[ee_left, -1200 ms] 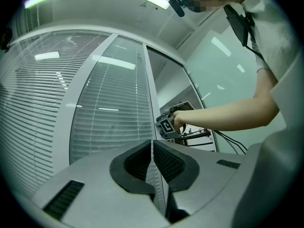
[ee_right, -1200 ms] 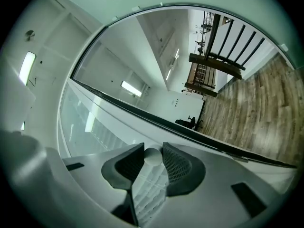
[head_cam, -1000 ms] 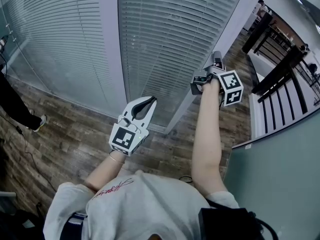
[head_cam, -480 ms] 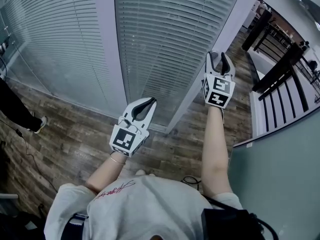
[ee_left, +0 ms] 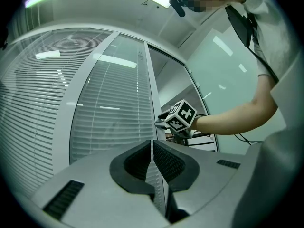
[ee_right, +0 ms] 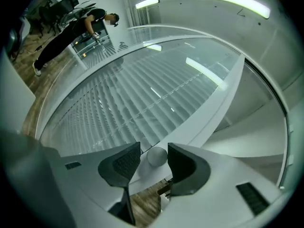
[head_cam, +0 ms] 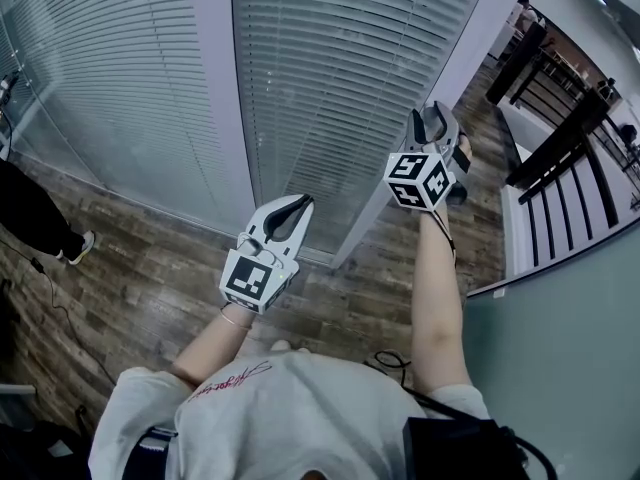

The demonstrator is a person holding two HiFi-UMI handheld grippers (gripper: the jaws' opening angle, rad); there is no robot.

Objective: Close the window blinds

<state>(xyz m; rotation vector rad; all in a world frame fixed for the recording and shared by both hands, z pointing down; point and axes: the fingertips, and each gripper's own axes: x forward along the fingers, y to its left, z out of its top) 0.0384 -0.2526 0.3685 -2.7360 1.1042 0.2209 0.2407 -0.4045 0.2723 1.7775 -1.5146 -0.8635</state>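
Since a second earlier the right gripper (head_cam: pixel 433 118) had rolled about its own line. Its marker cube (head_cam: pixel 420 180), which had sat on the four o'clock side of the hand, now lay over the wrist. Its jaws had just been opening. The left gripper (head_cam: pixel 303 200) had kept its place.

At nine o'clock in the head view, a person in dark clothes (head_cam: pixel 30 213) stood on the brown wood-plank floor (head_cam: pixel 150 268). From ten to one o'clock hung the white slatted window blinds (head_cam: pixel 330 58), behind glass that reached the floor. A white upright frame post (head_cam: pixel 215 98) split them into two panels.

Near the centre, the left gripper pointed toward one o'clock at the blinds, apart from them. In the left gripper view its jaws stood together, with only a hairline between the dark pads and nothing held.

Toward two o'clock, the right gripper reached the slanted white frame bar (head_cam: pixel 470 43) at the blinds' right edge. In the right gripper view a small round silver knob (ee_right: pixel 156 156), mounted on that bar, stood between the spread jaws. A gap showed on the knob's nine o'clock side, so the pads flanked it without clamping.

At three o'clock ran a black railing (head_cam: pixel 560 158). A pale green wall (head_cam: pixel 560 368) filled four to five o'clock.
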